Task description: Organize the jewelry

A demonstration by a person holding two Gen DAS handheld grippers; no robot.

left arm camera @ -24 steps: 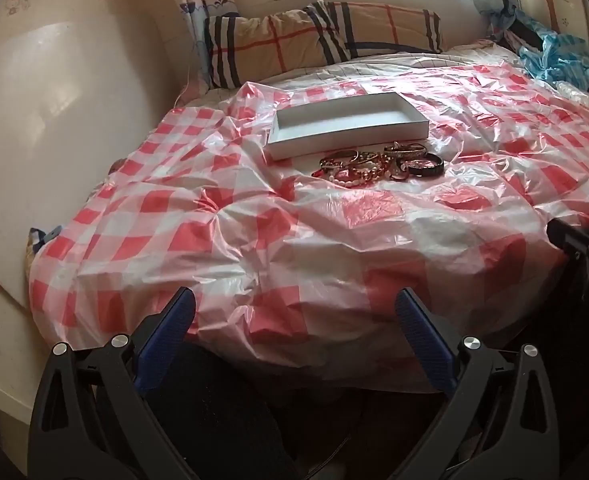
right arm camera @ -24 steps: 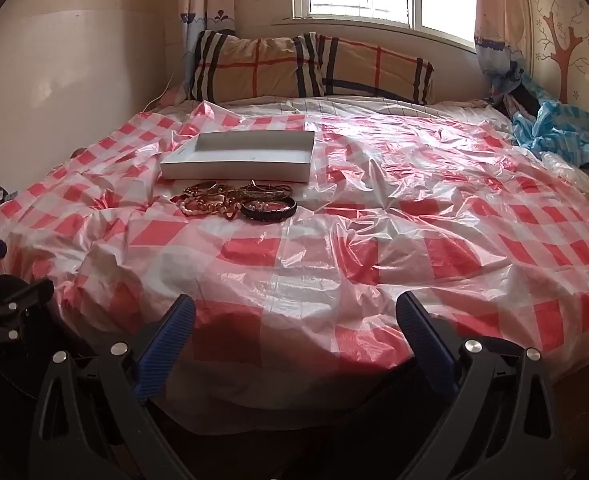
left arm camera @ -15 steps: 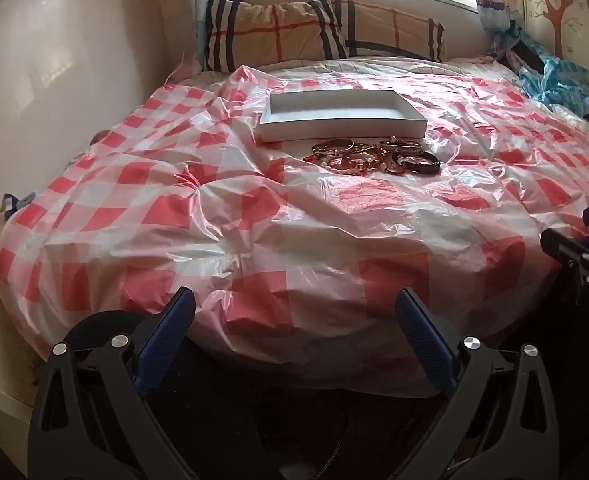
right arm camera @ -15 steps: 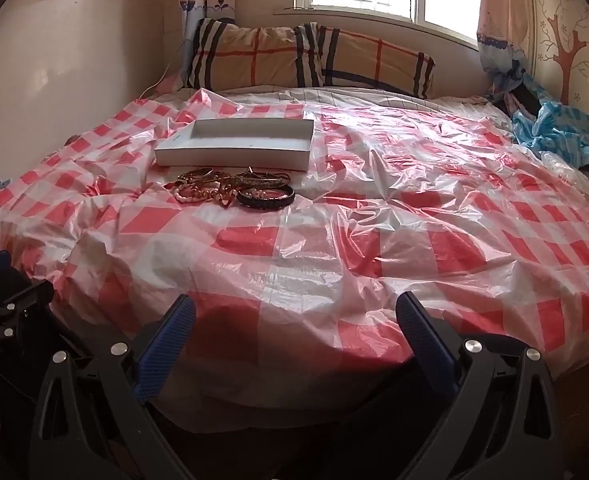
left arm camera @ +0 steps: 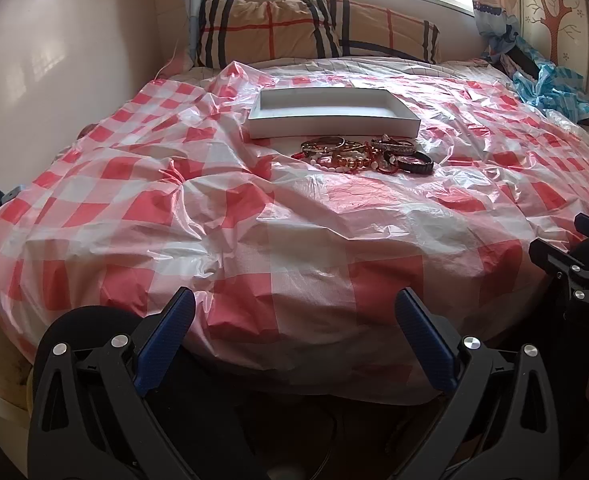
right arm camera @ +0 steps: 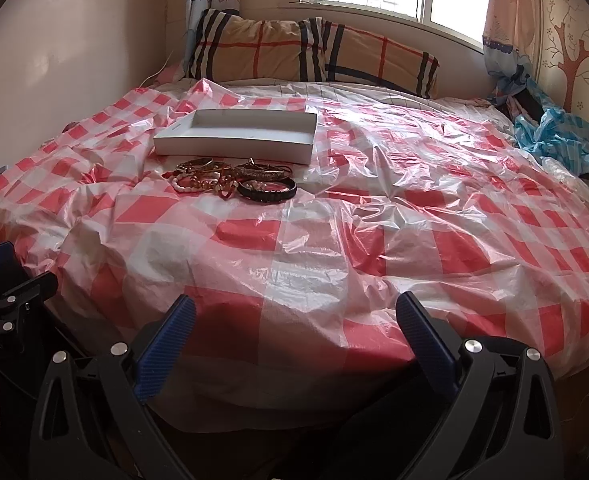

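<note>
A: Left wrist camera first. What's near the edge?

B: The left gripper (left arm camera: 294,328) hangs at the foot of the bed, spread wide with nothing between its ribbed blue pads (left arm camera: 166,344). Ahead lies a broad stretch of bare plastic sheet (left arm camera: 294,240), red and white checks, glossy and heavily creased, draped over the rounded near edge. The right gripper (left arm camera: 574,264) pokes in at the right margin, black with silver screws.

A: And the jewelry?

B: The pile of bracelets (left arm camera: 364,154) sits well up the bed: gold bangles, white and red beads, one black band on its right side. It lies just in front of the box (left arm camera: 332,114), a shallow white rectangular tray, open on top and nothing inside. Striped pillows (left arm camera: 318,32) lean at the head under the window. A smooth cream wall (left arm camera: 54,80) closes the left side.

A: Now the right wrist camera.

B: The right gripper (right arm camera: 294,328) is also spread wide and holds nothing, low at the bed's near edge. The bracelets (right arm camera: 234,180) lie to the left, the black band (right arm camera: 266,191) nearest, with the box (right arm camera: 238,136) right behind them. The whole right half of the sheet (right arm camera: 434,220) is open, shiny and wrinkled. A crumpled blue bag (right arm camera: 554,136) sits at the far right edge. The left gripper (right arm camera: 2,304) shows partly at the left margin.
</note>
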